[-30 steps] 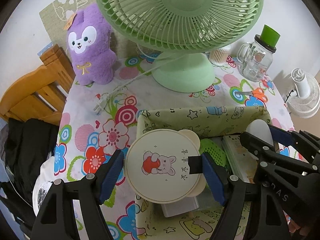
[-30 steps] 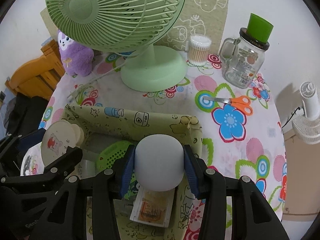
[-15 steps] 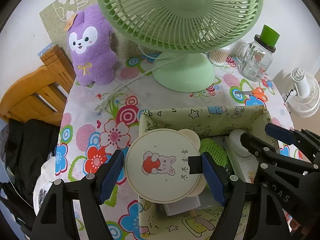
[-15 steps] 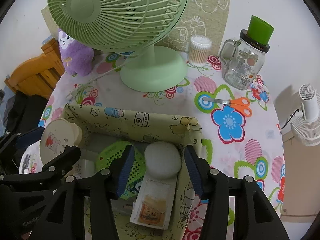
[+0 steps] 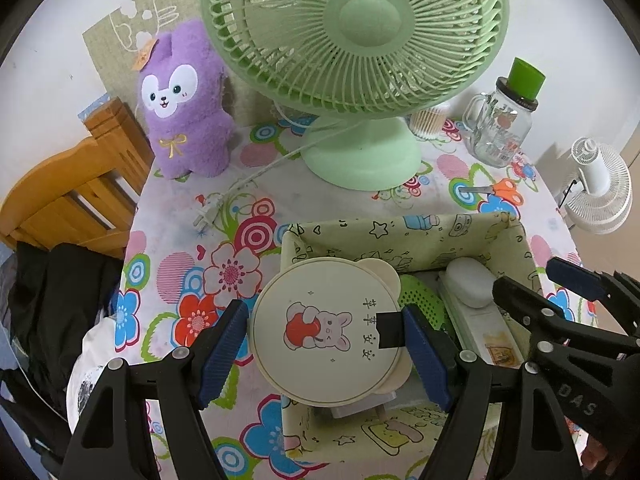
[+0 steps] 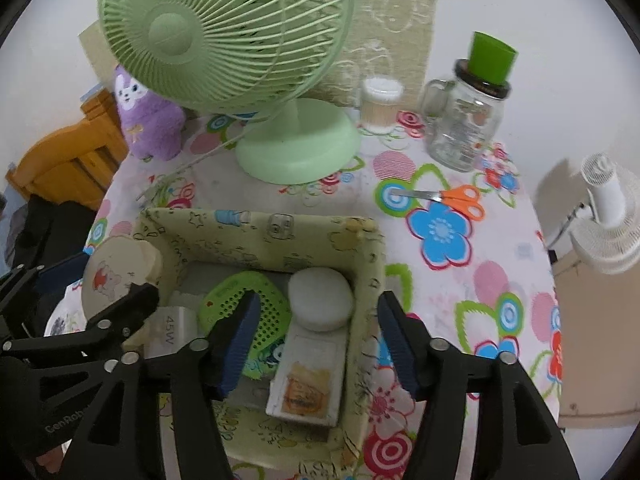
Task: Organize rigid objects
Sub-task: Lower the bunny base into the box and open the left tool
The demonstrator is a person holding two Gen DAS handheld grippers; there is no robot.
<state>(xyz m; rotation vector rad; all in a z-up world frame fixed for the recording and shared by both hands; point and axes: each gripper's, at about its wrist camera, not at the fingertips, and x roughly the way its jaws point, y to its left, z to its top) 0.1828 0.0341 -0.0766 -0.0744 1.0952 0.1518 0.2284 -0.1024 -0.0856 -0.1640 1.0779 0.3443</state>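
Now your right tool has just been opening — the white puck lies free in the fabric bin. Your left tool clamps the round bunny lid over the bin's left wall — lower it rightward.

A green fan, purple plush, glass jar and orange scissors share the flowered tablecloth.

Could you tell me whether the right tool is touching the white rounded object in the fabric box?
Apart. The right wrist view shows the white rounded object lying in the fabric box, with clear gaps to both fingers of the right tool, whose jaws have just been opening.
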